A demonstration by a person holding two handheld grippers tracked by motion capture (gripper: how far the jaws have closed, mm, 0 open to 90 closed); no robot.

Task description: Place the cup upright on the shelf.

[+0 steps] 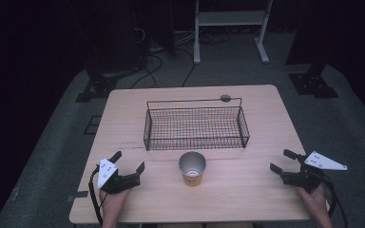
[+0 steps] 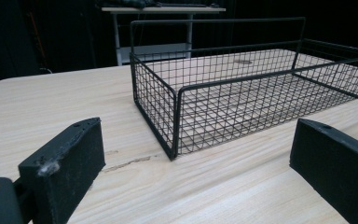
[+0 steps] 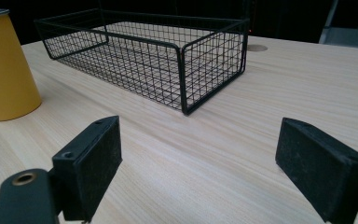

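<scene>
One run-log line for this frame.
left gripper: open, empty | right gripper: open, empty | yellow cup: upright between them, untouched | wire basket: empty, behind cup | table

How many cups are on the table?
1. The yellow cup stands upright on the table, just in front of the wire basket, between the two tongs. The basket looks empty, so none seems hidden.

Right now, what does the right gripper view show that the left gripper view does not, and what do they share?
The right gripper view alone shows the yellow cup nearly whole, standing upright left of the basket. The left gripper view alone shows the white shelf stand behind the table, and just a sliver of the cup at its right edge. Both show the empty black wire basket on the wooden table, beyond wide-open tongs.
</scene>
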